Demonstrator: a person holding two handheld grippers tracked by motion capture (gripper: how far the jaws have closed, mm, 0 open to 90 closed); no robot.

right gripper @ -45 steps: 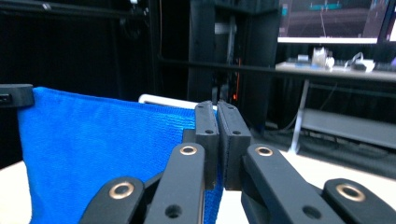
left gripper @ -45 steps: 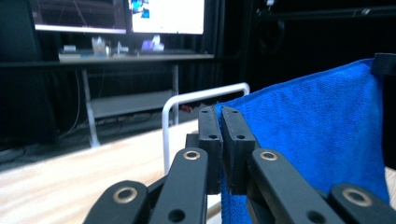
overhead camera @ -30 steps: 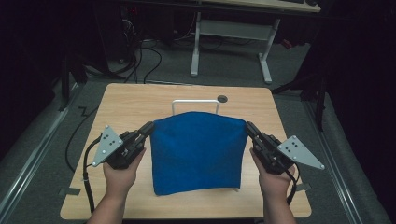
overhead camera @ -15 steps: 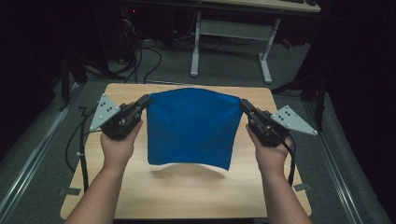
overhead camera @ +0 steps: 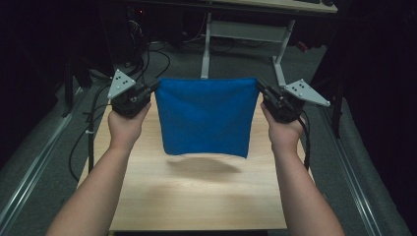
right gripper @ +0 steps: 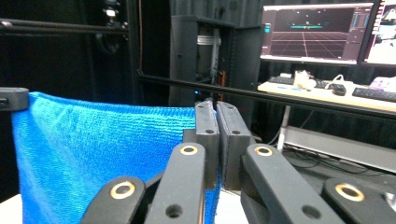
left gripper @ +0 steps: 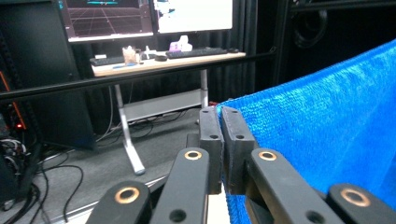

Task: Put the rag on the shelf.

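A blue towel [overhead camera: 204, 115] hangs in the air above the wooden table [overhead camera: 196, 196], stretched flat between both grippers, its lower edge clear of the tabletop. My left gripper [overhead camera: 153, 88] is shut on the towel's upper left corner; in the left gripper view the gripper [left gripper: 221, 112] pinches the towel [left gripper: 327, 135] edge between closed jaws. My right gripper [overhead camera: 259, 88] is shut on the upper right corner; in the right gripper view the gripper [right gripper: 215, 106] clamps the towel [right gripper: 93, 149], which runs off to the left.
A desk [overhead camera: 246, 29] with white legs stands beyond the table, with monitors [right gripper: 308, 32] and a keyboard [left gripper: 196, 52] on it. Cables [overhead camera: 83, 142] trail over the floor at the table's left. A black rail [left gripper: 116, 79] crosses behind the towel.
Both grippers have risen and moved away from the person, lifting the towel off the table until it hangs free and upright.
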